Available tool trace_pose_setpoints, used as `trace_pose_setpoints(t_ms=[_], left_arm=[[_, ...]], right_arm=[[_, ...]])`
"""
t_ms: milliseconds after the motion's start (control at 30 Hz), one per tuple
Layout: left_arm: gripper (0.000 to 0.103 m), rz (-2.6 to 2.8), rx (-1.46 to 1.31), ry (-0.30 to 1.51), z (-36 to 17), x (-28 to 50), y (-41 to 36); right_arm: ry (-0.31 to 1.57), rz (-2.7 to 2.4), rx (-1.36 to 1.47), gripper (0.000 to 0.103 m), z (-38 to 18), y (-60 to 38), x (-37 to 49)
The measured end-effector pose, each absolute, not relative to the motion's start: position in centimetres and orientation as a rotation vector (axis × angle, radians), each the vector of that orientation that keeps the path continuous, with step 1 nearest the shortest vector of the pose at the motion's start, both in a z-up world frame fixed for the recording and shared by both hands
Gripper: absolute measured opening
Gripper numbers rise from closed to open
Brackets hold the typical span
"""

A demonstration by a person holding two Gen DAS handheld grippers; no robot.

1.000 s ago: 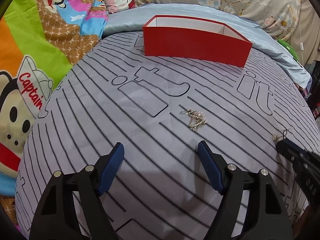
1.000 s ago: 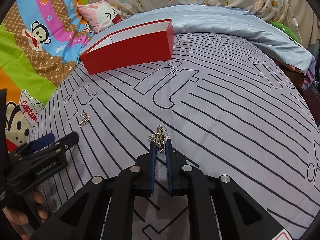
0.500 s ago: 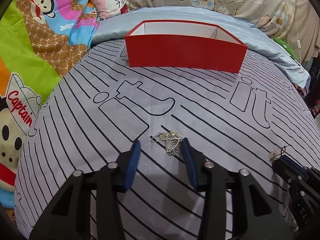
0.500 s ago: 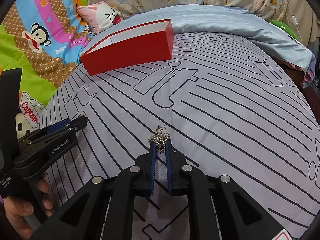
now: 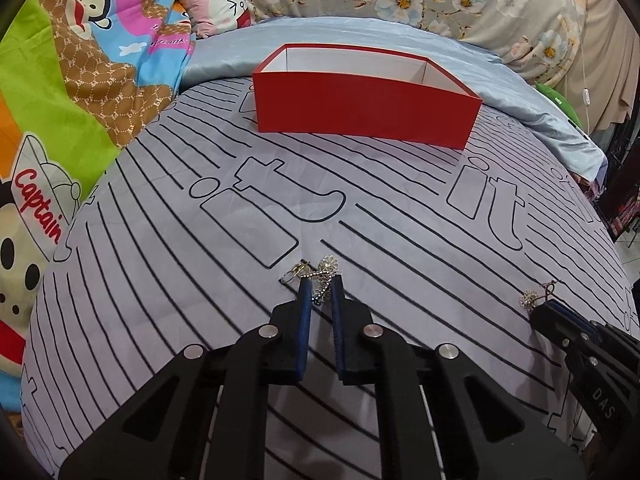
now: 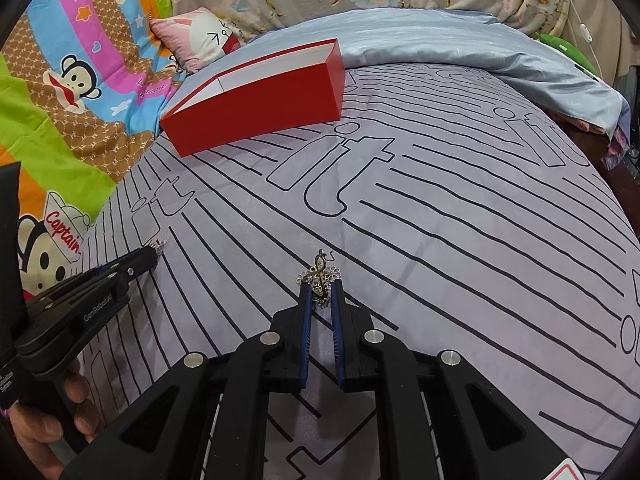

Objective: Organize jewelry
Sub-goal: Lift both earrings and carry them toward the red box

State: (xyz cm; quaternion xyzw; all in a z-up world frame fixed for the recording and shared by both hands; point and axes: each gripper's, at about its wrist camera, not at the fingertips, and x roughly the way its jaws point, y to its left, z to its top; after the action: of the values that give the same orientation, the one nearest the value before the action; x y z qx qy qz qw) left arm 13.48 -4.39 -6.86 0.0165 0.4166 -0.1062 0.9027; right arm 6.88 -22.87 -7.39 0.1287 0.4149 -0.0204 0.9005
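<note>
A red open box [image 5: 364, 108] with a white inside stands at the far end of the striped grey bedsheet; it also shows in the right wrist view [image 6: 256, 108]. My left gripper [image 5: 320, 284] is shut on a silver earring [image 5: 322, 274] low over the sheet; it also shows at the left of the right wrist view [image 6: 154, 254]. My right gripper [image 6: 319, 292] is shut on a second silver earring [image 6: 319, 274], held just above the sheet. It appears at the right of the left wrist view [image 5: 546, 308], with its earring [image 5: 534, 296].
A pale blue quilt [image 5: 320, 36] lies behind the box. A cartoon monkey blanket [image 5: 60, 100] and a pink rabbit pillow [image 5: 218, 4] lie to the left. The bed's edge [image 5: 612, 216] drops off at the right.
My left gripper moved forward to the earring on the sheet and closed its jaws on it. My right gripper stayed shut on its earring, hardly moving.
</note>
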Motion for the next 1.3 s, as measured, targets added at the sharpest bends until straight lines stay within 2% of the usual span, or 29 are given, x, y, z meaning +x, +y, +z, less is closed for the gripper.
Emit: trace_pose_setpoints(t_ms=[467,1300], left_arm=[[0.009,-0.262,-0.044,0.854,-4.0,10.6,-1.9],[0.009,-0.278,0.01,0.791,3.7,9.5,-3.1]], right_arm=[[0.858,0.015,0.282,0.009,-6.2,-21.2,4.5],[0.711,0.093,0.267,0.009,2.5,-20.3,4.1]])
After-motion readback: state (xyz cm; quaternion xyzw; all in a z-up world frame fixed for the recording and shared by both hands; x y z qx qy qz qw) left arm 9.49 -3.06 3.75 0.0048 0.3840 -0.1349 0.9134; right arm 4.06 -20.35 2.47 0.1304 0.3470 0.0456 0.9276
